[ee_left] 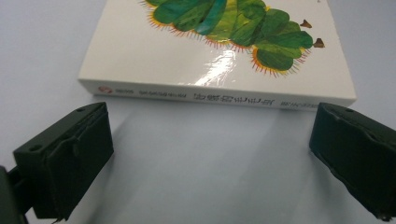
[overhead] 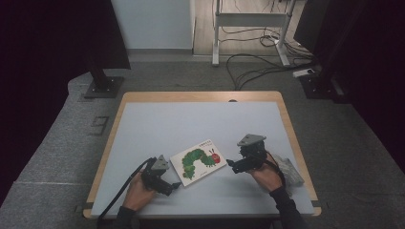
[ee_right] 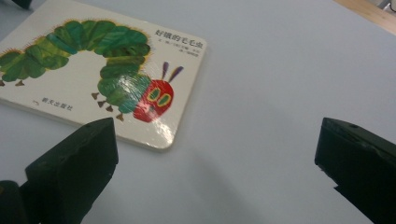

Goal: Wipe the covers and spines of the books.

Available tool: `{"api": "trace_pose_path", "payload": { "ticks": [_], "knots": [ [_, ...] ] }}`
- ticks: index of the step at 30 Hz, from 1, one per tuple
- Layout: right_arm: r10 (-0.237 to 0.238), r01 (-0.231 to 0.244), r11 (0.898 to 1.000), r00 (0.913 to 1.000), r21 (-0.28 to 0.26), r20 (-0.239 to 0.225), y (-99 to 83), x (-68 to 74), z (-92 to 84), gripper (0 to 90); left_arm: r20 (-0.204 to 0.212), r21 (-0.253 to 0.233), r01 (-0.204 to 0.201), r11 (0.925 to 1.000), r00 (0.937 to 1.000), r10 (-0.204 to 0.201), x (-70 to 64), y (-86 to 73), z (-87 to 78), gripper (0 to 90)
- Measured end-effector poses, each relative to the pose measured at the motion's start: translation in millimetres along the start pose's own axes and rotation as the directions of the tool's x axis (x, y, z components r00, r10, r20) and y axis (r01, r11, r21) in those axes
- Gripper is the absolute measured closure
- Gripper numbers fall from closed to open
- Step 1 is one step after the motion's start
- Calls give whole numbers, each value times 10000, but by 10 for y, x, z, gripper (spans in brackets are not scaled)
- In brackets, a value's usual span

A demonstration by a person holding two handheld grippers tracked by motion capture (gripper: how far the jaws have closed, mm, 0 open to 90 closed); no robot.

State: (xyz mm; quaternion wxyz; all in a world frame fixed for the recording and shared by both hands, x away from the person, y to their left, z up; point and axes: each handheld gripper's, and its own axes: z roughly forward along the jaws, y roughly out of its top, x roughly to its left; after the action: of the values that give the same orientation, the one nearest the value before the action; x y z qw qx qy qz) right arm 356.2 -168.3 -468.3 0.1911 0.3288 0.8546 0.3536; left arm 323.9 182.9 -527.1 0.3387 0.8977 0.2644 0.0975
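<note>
**Both grippers closing in on the board book: line up before pinching**

Book (overhead: 198,161) lies flat, closed, cover up, on the bench (overhead: 191,119), at about 6 o'clock from bench centre, turned slightly askew. Caterpillar cover; spine side faces the left gripper (overhead: 174,185).

Left gripper: at 7 o'clock from the book, fingers (ee_left: 70,163) released and spread wide, grasping nothing. In the left gripper view the spine (ee_left: 215,97) sits just ahead of the gap, near but apart.

Right gripper (overhead: 230,165): at 3 o'clock from the book, fingers (ee_right: 74,168) also released, empty. In the right gripper view the book's rounded corner (ee_right: 166,142) lies just beside the left-hand finger; the other finger is over bare bench.

Judgement: the step looks like an approach to lift or open the book. The glossy cover may slip, so take it by the edge. The left should slide one finger low along the bench under the spine. The right should shift toward the corner so the edge centres in its gap.

Crumpled pale thing (overhead: 290,171) at the right wrist; possibly a bag, too dim to tell. Keep clear.
</note>
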Motion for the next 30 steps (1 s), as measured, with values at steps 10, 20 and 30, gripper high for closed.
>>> {"api": "trace_pose_path", "payload": {
  "ticks": [10,20,30],
  "knots": [
    [-211,217,9997,9984,121,-533,127,87,264,0,233,73,-210,9998,9995,208,5,35,35,0],
    [-181,229,9986,9950,486,-980,118,104,590,0,188,94,-155,9998,9997,153,-44,92,88,0],
    [263,-179,9983,9876,558,-1549,109,133,861,0,191,64,-113,9999,9998,111,-44,88,91,0]
  ]
}}
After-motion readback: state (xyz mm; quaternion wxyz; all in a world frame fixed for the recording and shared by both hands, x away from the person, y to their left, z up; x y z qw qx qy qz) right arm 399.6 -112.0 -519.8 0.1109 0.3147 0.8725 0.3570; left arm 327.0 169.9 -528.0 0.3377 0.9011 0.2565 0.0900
